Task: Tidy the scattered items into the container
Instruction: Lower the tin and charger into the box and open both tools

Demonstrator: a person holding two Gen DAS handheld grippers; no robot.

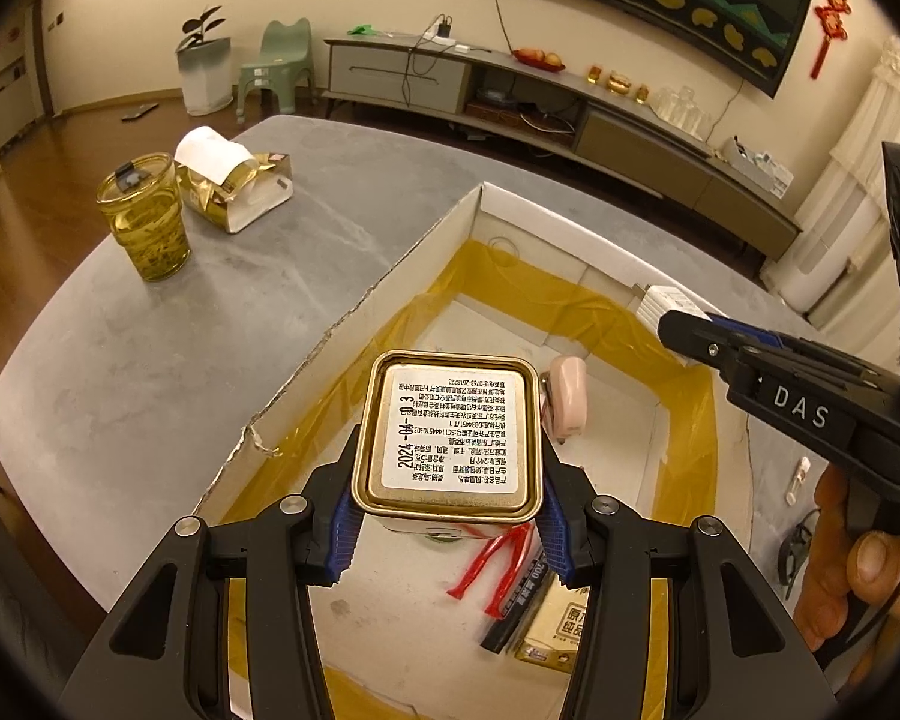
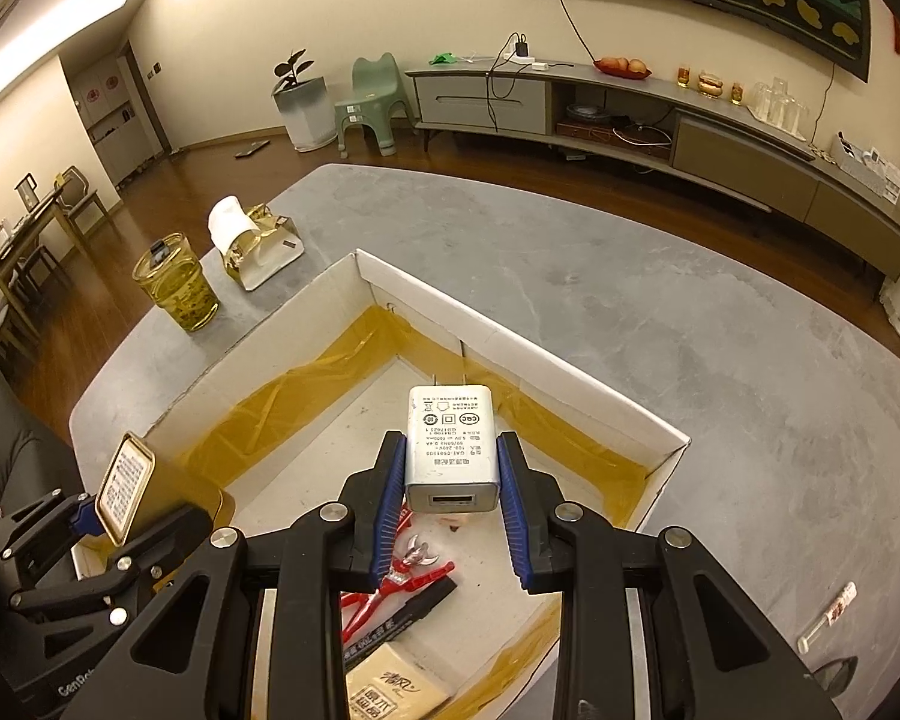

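Nearest, over the near end of the open cardboard box (image 1: 480,204), the left tongs (image 1: 450,468) clamp a square gold tin (image 1: 447,432) by two opposite walls, label up. The tin looks rigid and light but smooth-sided, so the ribbed pads belong low on the flat walls. Further in, the right tongs (image 2: 450,474) stand narrow, pinching a white charger (image 2: 450,444) across its flat sides, prongs away; it seems hard, light and slick. Both tongs tilt steeply down into the box. Beyond, near the counter's (image 2: 660,312) far-left corner, a glass jar (image 1: 144,216) stands.
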